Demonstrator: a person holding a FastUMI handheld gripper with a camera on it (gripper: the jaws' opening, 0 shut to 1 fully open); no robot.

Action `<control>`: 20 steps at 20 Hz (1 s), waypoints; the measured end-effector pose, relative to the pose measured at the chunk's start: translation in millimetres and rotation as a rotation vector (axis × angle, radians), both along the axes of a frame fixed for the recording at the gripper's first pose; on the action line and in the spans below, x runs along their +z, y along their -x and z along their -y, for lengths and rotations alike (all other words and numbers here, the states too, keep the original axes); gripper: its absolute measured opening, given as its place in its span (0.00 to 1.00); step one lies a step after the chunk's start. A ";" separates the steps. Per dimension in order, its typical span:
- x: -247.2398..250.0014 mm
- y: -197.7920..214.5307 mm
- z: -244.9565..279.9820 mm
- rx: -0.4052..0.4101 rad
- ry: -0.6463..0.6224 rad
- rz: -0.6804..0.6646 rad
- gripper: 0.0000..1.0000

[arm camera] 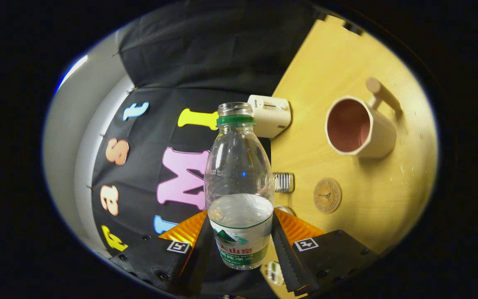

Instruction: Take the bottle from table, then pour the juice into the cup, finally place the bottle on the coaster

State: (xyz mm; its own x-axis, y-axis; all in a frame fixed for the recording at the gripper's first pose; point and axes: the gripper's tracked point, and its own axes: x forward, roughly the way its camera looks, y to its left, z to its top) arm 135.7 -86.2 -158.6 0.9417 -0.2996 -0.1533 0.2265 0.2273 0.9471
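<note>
Clamping the bottle (239, 187) between its two fingers, the gripper (239, 245) holds it by the labelled lower part, with one black, ridged finger pressed against each side of the label. The bottle is clear plastic with a green ring at the neck and its mouth uncapped; it is partly full of clear liquid, whose surface sits just above the label. It stands along the line of the fingers, while the scene behind it is tilted, with the wooden table (347, 62) slanting off to one side. Close beyond the fingers on that table lies the round brown coaster (327, 195), bare and well clear of the bottle. Between the coaster and the bottle, a small ribbed silvery object (284, 182) rests on the wood; what it is cannot be told. Farther out stands the cup (357, 126), cream outside and pinkish inside, with a peg-like wooden handle pointing away. A white box-shaped device (270, 115) sits at the table's far edge, just behind the bottle's neck.
</note>
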 end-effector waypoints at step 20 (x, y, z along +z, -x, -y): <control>-52.3 -77.1 2.0 0.093 1.296 -0.444 0.76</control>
